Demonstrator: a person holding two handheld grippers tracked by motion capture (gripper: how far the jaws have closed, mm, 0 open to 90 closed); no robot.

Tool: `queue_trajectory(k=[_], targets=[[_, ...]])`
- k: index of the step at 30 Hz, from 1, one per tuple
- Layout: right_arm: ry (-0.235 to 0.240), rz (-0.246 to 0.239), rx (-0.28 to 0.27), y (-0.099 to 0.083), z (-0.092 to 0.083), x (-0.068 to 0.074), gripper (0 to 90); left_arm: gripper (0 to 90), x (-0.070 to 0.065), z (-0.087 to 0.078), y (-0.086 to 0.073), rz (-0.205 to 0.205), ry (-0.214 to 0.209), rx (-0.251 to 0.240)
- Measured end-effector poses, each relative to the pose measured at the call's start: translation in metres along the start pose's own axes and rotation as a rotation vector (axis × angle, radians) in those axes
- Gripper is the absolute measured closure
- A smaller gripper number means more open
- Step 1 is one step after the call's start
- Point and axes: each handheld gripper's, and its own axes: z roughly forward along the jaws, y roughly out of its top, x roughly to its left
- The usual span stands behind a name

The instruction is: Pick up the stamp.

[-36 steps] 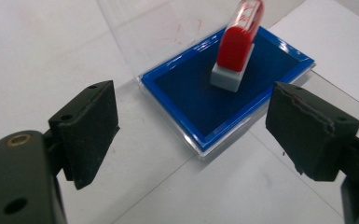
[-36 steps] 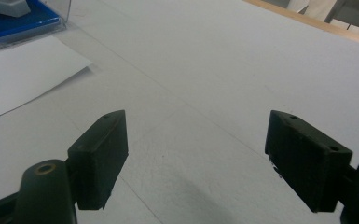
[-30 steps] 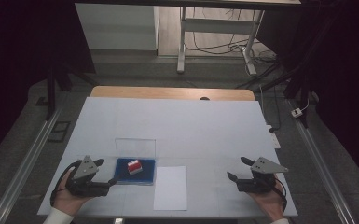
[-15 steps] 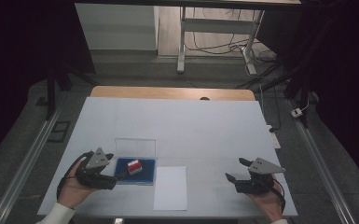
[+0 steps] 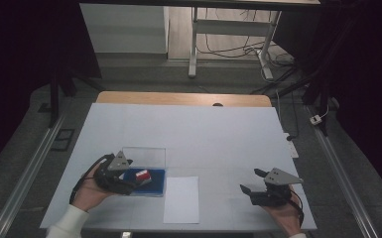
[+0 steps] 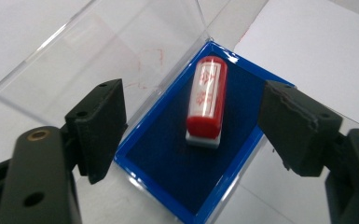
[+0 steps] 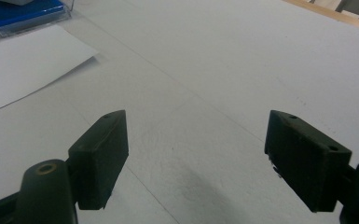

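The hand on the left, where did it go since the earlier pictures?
The left tool moved from beside the blue case to over it, and its jaws have just been closing a little around the red stamp without touching it. The stamp, the paper and the right tool stayed put.

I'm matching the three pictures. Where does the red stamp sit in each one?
High view: red stamp lower left, in the blue case.
Left gripper view: centre, ahead of the open jaws.
Right gripper view: not visible.
Shared landmark: the white paper sheet beside the case.
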Motion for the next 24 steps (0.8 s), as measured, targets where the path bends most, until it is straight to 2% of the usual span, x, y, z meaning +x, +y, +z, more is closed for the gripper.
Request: queue_trajectory(k=[9, 13, 14, 17, 20, 24], targets=[[0.002, 0.002, 0.006, -0.001, 0.001, 0.000, 21.5, 36.7, -0.004, 0.017, 0.012, 0.013, -0.012, 0.048], [0.001, -0.002, 0.012, -0.001, 0.001, 0.000, 21.6, 45.3, -0.005, 0.022, 0.013, 0.016, -0.018, 0.070], [0.001, -0.001, 0.014, -0.002, 0.001, 0.000, 21.7, 50.0, -0.005, 0.023, 0.013, 0.021, -0.022, 0.074], [0.001, 0.003, 0.016, -0.002, 0.001, 0.000, 21.8, 54.7, -0.005, 0.025, 0.012, 0.019, -0.025, 0.075], [0.000, 0.001, 0.018, -0.002, 0.001, 0.000, 21.9, 65.9, -0.004, 0.025, 0.011, 0.021, -0.034, 0.073], [-0.002, 0.001, 0.019, -0.002, 0.000, 0.000, 22.0, 68.8, -0.004, 0.024, 0.010, 0.023, -0.054, 0.068]])
